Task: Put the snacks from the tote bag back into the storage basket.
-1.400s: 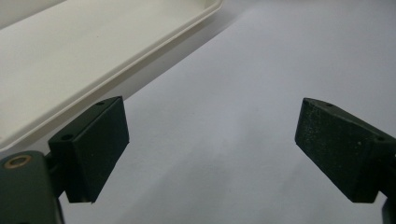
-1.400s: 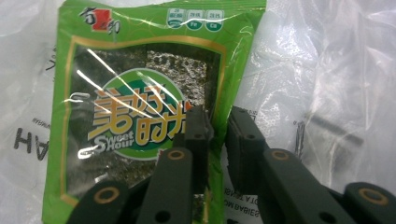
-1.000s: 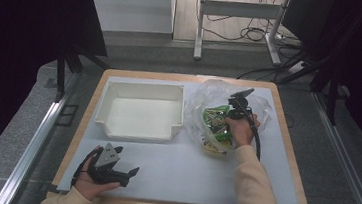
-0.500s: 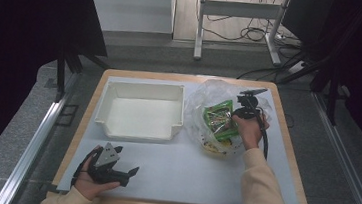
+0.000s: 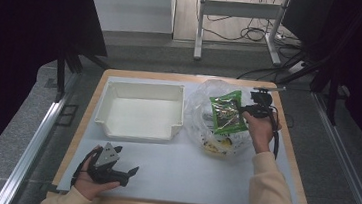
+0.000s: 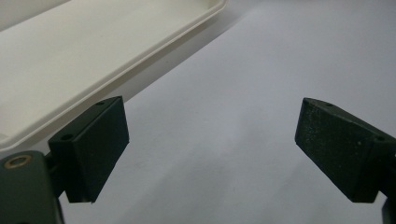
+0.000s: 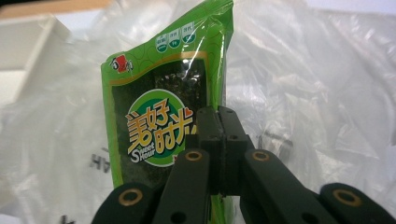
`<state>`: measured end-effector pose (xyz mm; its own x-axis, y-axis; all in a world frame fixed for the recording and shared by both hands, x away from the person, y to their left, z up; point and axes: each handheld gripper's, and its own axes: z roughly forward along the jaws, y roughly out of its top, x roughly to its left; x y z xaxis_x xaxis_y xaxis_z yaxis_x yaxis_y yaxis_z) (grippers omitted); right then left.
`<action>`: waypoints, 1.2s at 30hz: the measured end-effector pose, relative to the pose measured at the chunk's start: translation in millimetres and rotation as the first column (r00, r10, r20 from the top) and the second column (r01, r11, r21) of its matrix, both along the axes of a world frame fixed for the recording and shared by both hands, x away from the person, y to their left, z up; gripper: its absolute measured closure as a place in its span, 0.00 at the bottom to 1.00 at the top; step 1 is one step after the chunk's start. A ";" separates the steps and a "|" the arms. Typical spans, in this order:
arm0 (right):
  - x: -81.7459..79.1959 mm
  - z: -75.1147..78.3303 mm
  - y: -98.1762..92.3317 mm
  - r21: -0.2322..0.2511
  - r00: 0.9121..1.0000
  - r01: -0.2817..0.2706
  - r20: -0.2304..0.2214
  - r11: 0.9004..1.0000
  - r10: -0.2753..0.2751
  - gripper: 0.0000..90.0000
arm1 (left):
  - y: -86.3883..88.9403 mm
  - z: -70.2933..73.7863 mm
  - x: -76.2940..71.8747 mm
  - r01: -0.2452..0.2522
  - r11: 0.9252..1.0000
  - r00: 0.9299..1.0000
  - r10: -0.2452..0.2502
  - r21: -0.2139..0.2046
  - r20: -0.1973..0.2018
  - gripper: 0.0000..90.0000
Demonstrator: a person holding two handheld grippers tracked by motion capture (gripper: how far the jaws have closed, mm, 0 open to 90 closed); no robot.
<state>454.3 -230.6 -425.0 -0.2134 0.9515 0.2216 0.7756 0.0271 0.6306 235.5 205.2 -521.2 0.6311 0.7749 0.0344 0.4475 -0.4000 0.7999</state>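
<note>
- The green snack packet hung above the clear plastic bag at the right of the table, pinched by its edge in my right gripper. In the right gripper view the jaws were clenched together on the packet's side seam.
- I judged the edge grip a sensible one: a flat foil pouch offers little else to pinch, and held that way it dangled clear of the crumpled bag instead of dragging it along.
- Other items, something yellow among them, lay in the bag below; I could not make them out.
- The white tray sat empty just left of the bag, its open side towards me, which I took for the packet's likely destination.
- My left gripper rested low near the table's front edge, well apart from the bag. Its jaws stood spread with nothing between them, only the pale mat and the tray's rim ahead, waiting out of the way.
</note>
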 end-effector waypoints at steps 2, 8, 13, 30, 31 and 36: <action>-2.6 3.2 -3.0 0.019 1.000 -0.006 0.015 1.000 0.006 1.00 | -0.2 0.0 0.0 0.000 1.000 1.000 0.000 0.000 0.000 0.11; -9.0 11.1 -7.1 0.060 0.998 -0.012 0.056 0.998 0.009 1.00 | -0.5 0.3 -0.9 -0.003 1.000 1.000 0.003 0.002 0.004 0.11; -13.4 17.2 -10.3 0.094 0.996 -0.025 0.090 0.995 0.017 1.00 | -0.7 0.0 -0.4 -0.004 1.000 1.000 0.004 0.001 0.001 0.11; -23.8 35.4 -2.4 0.159 0.986 -0.085 0.157 0.984 0.060 1.00 | 0.3 0.6 -0.6 -0.005 1.000 1.000 0.005 -0.001 0.004 0.11; -24.2 36.3 -2.1 0.162 0.985 -0.087 0.160 0.983 0.061 1.00 | 0.5 0.7 -0.7 -0.005 1.000 1.000 0.005 -0.002 0.005 0.11; -27.1 41.2 -0.3 0.172 0.982 -0.095 0.178 0.981 0.064 1.00 | -0.1 0.5 -0.8 -0.002 1.000 1.000 0.002 -0.001 0.005 0.11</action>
<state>427.2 -231.0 -383.7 -0.3362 0.8782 0.3403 0.6558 -0.0410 0.7538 234.7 205.1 -520.7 0.6291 0.7764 0.0367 0.4442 -0.3979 0.8027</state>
